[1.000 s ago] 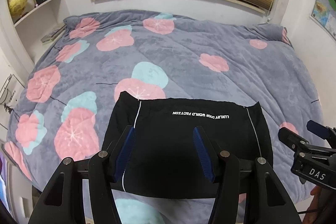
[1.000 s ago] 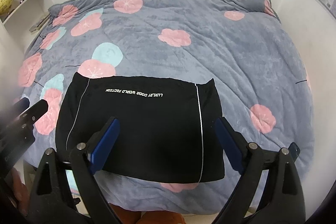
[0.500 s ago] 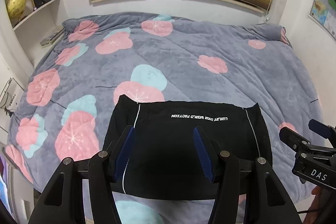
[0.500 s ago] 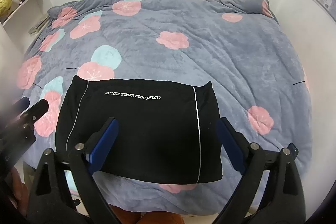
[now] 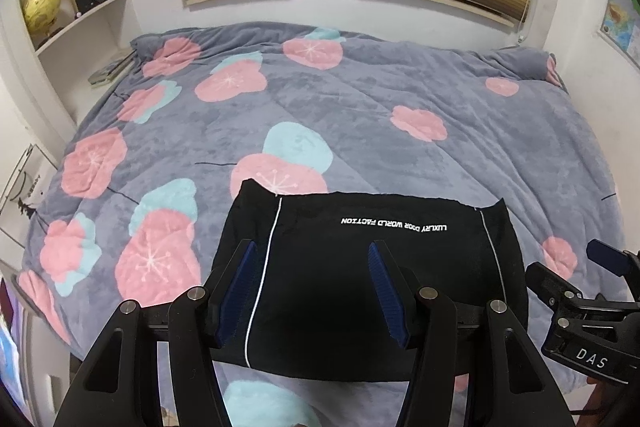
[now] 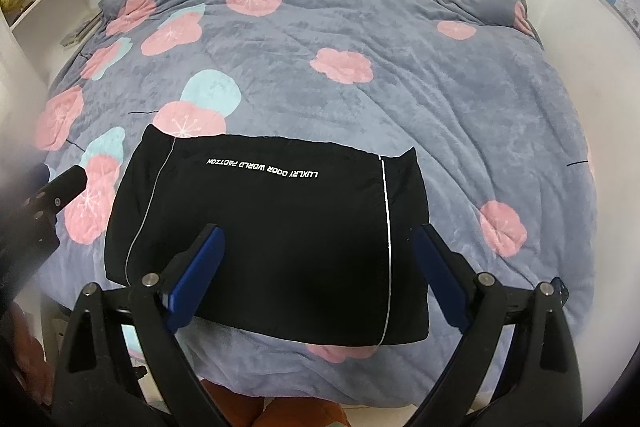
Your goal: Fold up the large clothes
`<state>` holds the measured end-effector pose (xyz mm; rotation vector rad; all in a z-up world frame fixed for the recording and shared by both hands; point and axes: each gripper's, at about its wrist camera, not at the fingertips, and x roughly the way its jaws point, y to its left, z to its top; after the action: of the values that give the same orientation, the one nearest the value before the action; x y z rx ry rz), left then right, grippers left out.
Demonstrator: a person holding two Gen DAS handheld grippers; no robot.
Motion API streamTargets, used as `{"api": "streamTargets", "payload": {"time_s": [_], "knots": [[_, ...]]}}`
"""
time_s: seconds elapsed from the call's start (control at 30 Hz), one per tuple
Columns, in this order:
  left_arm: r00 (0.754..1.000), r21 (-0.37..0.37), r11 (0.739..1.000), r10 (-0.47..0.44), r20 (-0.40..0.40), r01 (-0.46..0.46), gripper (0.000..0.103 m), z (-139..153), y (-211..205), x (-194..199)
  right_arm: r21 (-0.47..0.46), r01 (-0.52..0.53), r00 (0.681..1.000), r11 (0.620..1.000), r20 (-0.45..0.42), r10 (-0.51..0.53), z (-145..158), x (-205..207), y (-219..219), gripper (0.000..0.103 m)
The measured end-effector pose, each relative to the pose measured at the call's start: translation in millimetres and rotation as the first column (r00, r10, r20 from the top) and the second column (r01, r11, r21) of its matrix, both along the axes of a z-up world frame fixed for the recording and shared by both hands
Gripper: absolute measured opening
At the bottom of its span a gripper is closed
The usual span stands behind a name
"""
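Garment (image 5: 372, 283) black, lying flat on quilt (image 5: 360, 115) near its front edge, already reduced to a compact rectangle. White piping down both sides, white lettering near far edge, reading upside down.

Left gripper (image 5: 310, 291): fingers spread, nothing between pads, hovering above garment's left half; left piping runs just inside left finger (image 5: 236, 291). No contact visible.

Right gripper (image 6: 316, 279): fingers spread wider, empty, above garment's near edge; right piping just inside right finger (image 6: 440, 275), left finger (image 6: 196, 275) over cloth middle. Also apart from cloth.

Looks mostly done: edges roughly square, no loose sleeves or legs sticking out, far corners slightly peaked. Possibly one more fold left (side over side or near edge to far), else just smoothing. Cannot tell how many layers underneath.

Rest of quilt beyond fingertips bare, so room for another fold forward.
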<state>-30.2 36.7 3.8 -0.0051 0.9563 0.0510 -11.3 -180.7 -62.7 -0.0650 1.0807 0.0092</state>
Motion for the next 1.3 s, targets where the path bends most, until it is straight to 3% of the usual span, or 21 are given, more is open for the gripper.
{"api": "streamTargets", "payload": {"time_s": [1.3], "knots": [[1.0, 0.043, 0.999, 0.01, -0.006, -0.01, 0.059, -4.0, 14.4, 7.4, 0.017, 0.034, 0.998, 0.999, -0.049, -0.033, -12.6, 3.0, 11.3, 0.094]]}}
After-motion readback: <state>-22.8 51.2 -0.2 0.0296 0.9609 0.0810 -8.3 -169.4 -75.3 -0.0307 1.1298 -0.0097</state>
